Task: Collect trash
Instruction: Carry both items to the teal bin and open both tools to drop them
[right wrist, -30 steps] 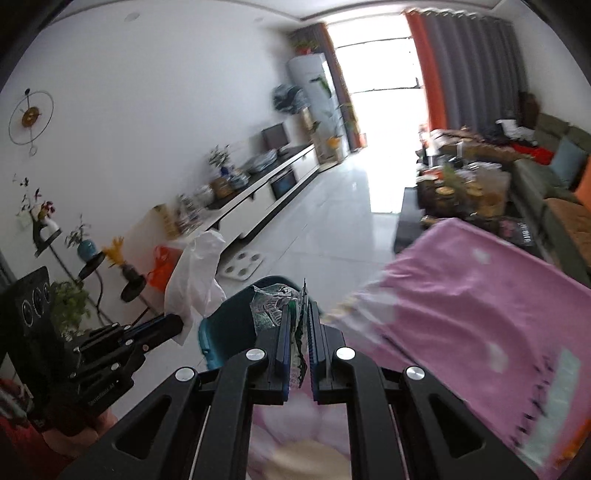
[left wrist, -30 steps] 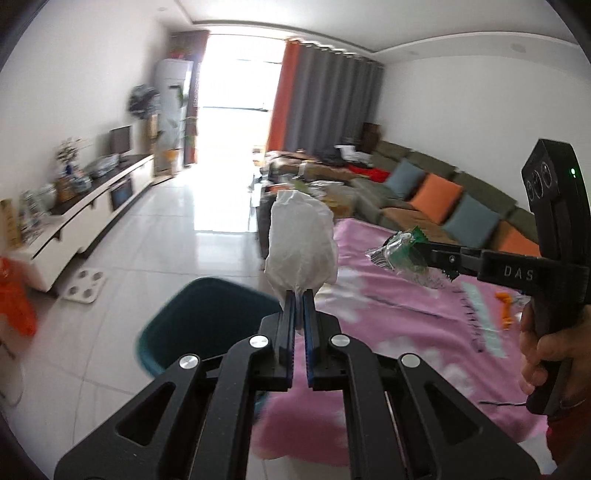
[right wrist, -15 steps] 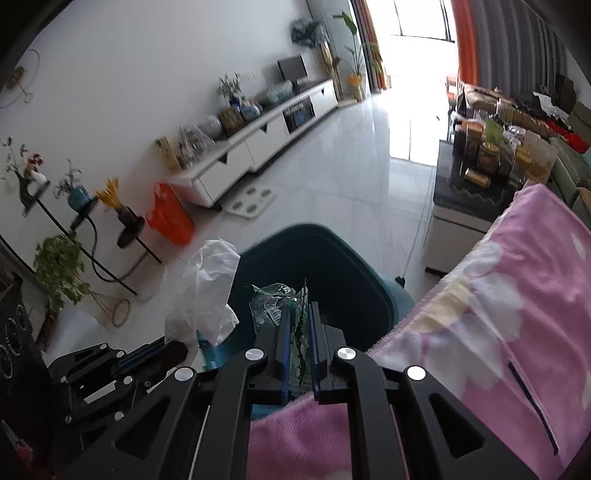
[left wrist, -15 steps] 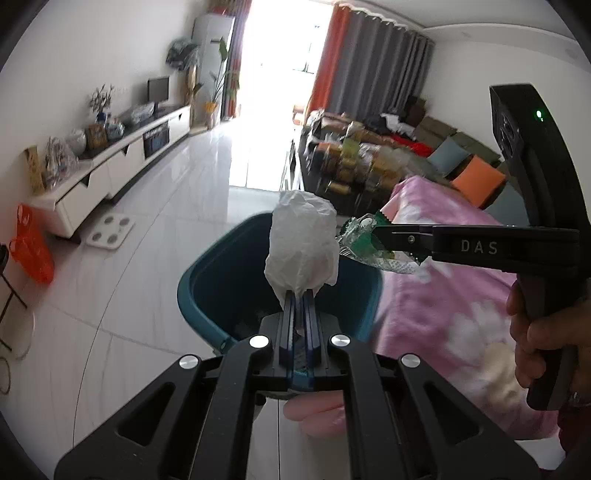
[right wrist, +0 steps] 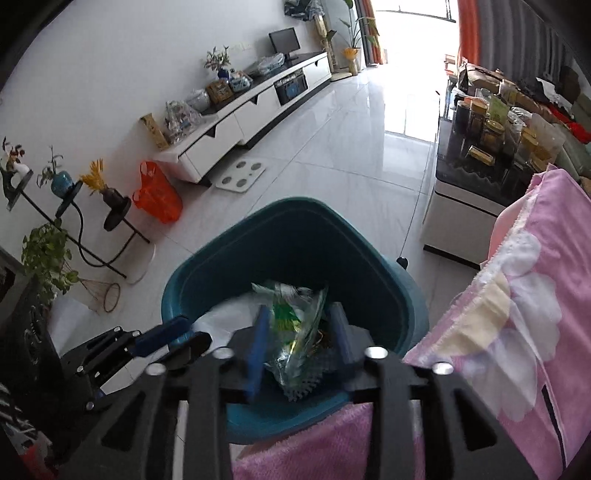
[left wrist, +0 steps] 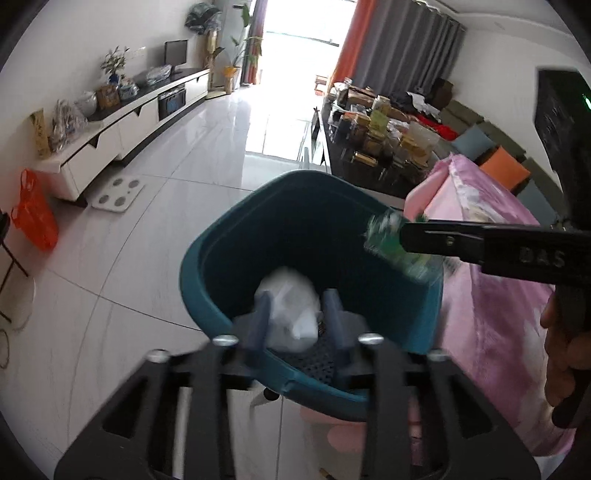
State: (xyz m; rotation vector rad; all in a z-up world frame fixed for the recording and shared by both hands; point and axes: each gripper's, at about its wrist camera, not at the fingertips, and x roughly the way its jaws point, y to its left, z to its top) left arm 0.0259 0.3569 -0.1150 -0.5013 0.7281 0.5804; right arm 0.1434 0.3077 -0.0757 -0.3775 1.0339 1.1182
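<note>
Teal bin (left wrist: 207, 266); white bag (left wrist: 291, 310) between my blue pads (left wrist: 260, 325); green-printed wrapper (right wrist: 295, 325); pink floral cloth (right wrist: 532, 302) at 3 o'clock.

Glossy white tiled floor (left wrist: 207, 155), daylight flooding through the far window (left wrist: 295, 22). Low white cabinet (right wrist: 255, 107) along the white wall; grey and orange curtains (left wrist: 399, 40) beside a cushioned sofa (left wrist: 495, 147).
</note>
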